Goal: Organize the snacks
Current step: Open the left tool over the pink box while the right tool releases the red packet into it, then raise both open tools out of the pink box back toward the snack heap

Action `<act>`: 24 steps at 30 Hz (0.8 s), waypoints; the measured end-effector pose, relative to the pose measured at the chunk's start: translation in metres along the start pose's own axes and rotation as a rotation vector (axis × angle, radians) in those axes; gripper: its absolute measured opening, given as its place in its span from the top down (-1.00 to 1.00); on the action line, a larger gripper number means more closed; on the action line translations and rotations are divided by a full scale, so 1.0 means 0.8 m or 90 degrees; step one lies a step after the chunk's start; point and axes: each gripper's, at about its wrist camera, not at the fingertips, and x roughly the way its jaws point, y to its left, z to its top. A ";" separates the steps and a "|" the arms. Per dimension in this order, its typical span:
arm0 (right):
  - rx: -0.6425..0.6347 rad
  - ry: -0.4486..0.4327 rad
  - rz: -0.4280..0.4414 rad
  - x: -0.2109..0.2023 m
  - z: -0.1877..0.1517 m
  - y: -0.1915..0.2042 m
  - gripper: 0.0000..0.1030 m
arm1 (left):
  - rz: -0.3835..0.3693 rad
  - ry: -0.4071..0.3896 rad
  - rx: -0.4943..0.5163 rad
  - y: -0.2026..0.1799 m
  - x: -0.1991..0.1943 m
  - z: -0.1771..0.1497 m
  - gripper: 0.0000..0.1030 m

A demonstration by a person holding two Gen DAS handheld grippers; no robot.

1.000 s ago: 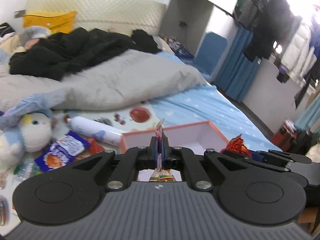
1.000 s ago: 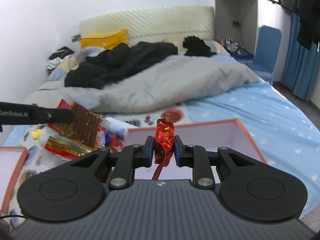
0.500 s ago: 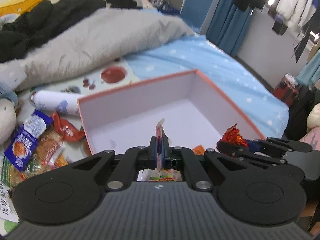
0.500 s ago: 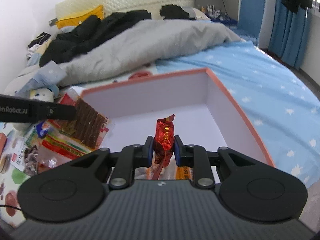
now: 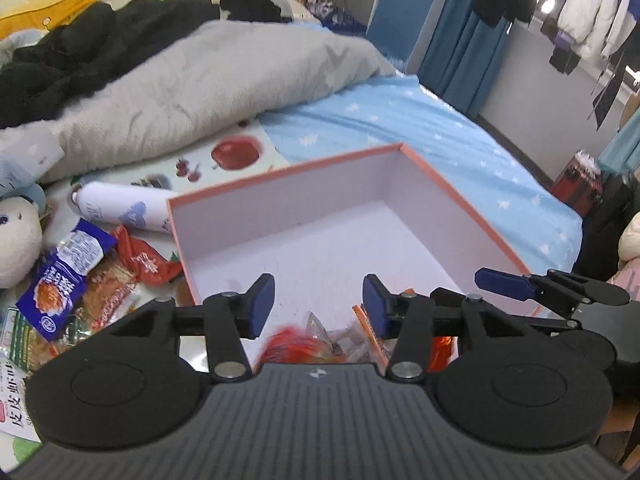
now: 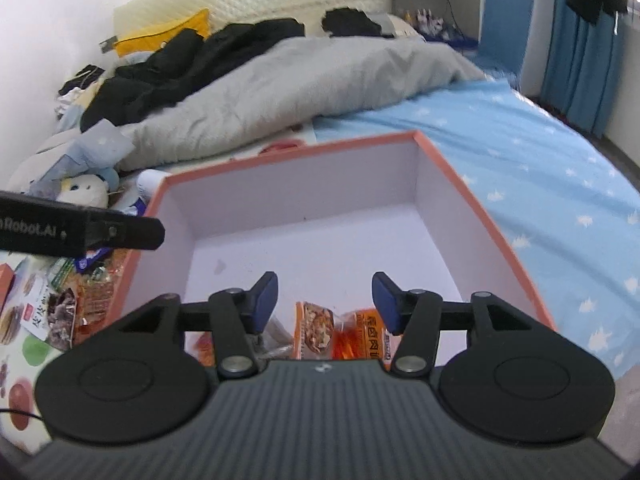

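An orange-rimmed box [image 5: 288,176] with a white inside lies on the bed, also in the right wrist view [image 6: 472,200]. My left gripper [image 5: 319,304] hangs over its near end, jaws opening, with nothing between them. Below it lie a blurred red snack [image 5: 288,344] and clear and orange packets [image 5: 360,328]. My right gripper [image 6: 325,298] is beside it over the same end, jaws opening and empty, with orange snack packets [image 6: 316,332] on the box floor under it. One of its blue pads [image 5: 500,283] shows at the right of the left wrist view.
Loose snacks lie left of the box: a blue packet [image 5: 60,292] and a red wrapper [image 5: 144,258]. A white bottle [image 5: 120,208] and a plush toy [image 5: 16,240] lie behind them. A grey duvet [image 5: 200,92] is heaped beyond. The bed's edge drops off at the right.
Both grippers came down over the box and opened. The left let go of its flat packet and the right let go of its red foil candy.
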 end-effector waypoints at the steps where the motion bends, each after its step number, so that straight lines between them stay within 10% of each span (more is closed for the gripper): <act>1: 0.000 -0.006 0.002 -0.005 0.002 0.002 -0.06 | -0.002 -0.008 -0.003 0.002 -0.009 0.001 -0.06; 24: -0.039 -0.167 0.079 -0.122 0.045 0.105 -0.06 | 0.050 -0.194 -0.063 0.063 -0.205 -0.041 -0.08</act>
